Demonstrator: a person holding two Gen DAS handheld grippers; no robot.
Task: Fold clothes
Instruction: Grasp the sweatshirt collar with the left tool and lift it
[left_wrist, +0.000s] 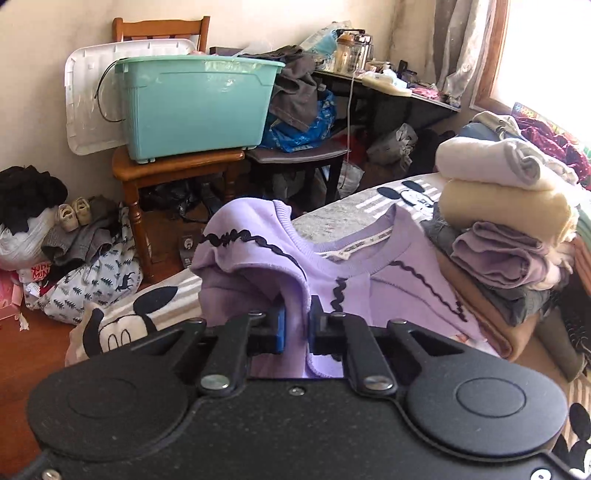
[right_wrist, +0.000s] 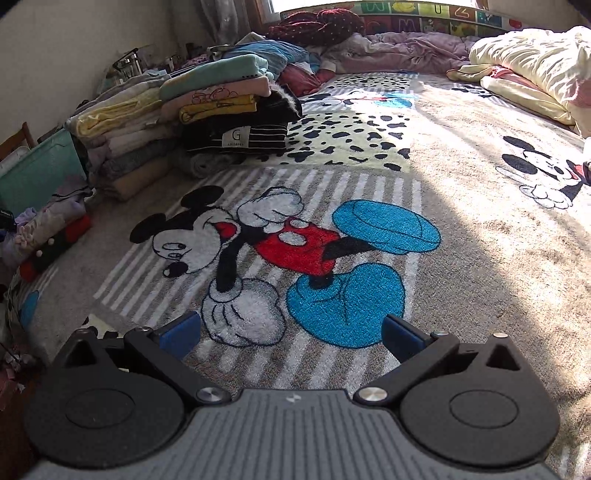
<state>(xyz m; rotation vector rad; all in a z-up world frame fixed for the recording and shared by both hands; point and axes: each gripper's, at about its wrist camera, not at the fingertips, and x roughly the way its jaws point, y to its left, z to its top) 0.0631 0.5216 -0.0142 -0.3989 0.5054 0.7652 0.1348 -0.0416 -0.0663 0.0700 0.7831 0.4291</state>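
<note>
A lilac sweater (left_wrist: 351, 273) with dark wavy trim lies at the edge of the cartoon-print blanket (left_wrist: 343, 218). My left gripper (left_wrist: 297, 328) is shut on a fold of its fabric, which bunches up over the blue pads. The neckline with its label faces the camera. In the right wrist view my right gripper (right_wrist: 291, 334) stands open just above the blanket (right_wrist: 461, 258), over the printed mouse figure, with nothing between its fingers. The same sweater appears as a crumpled lilac heap (right_wrist: 51, 218) at the far left.
Folded clothes stand in a stack (left_wrist: 506, 229) right of the sweater, and more piles (right_wrist: 221, 96) line the bed's left side. A teal tub (left_wrist: 195, 107) sits on a wooden chair (left_wrist: 166, 170). Loose bedding (right_wrist: 535, 70) lies at the far right. Clutter covers the floor.
</note>
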